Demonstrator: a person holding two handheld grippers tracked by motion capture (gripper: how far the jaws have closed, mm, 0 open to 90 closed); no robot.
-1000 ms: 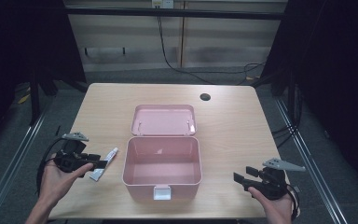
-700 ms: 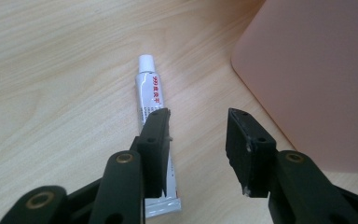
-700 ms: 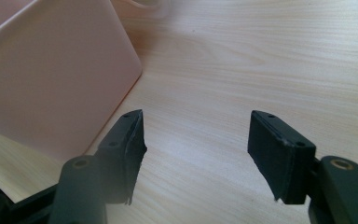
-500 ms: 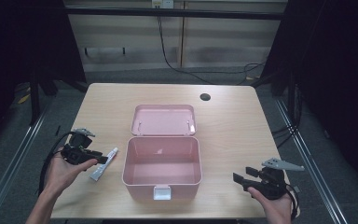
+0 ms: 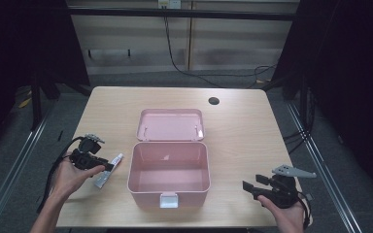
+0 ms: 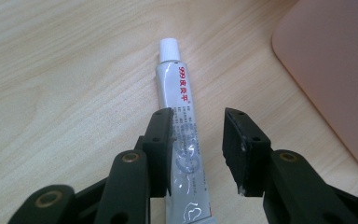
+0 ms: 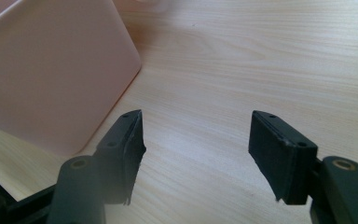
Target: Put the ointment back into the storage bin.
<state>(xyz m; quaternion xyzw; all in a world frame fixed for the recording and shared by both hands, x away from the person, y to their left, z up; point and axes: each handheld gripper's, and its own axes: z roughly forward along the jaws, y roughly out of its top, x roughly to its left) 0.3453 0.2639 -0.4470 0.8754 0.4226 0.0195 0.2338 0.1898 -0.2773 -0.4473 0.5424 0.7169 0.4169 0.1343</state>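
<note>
One tube [image 6: 182, 135] lies lengthwise btwn left gripper [image 6: 198, 135] jaws, part-open, cap pointing away; right gripper [image 7: 198, 154] jaws wide.

One pink box [image 5: 169, 167], lid open, lies between the two tools. One tube [image 6: 181, 116] lies under the left tool [image 6: 196, 122]. One bench [image 5: 243, 131].

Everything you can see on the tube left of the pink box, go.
The tube is a small silver, metal-looking squeeze tube with a white screw cap and red and dark print on it. It lies flat on the wooden table, just left of the open pink box and apart from it, cap toward the far side. The left gripper sits over its body with jaws open on either side, not clamped. Its tail end is hidden under the gripper.
</note>
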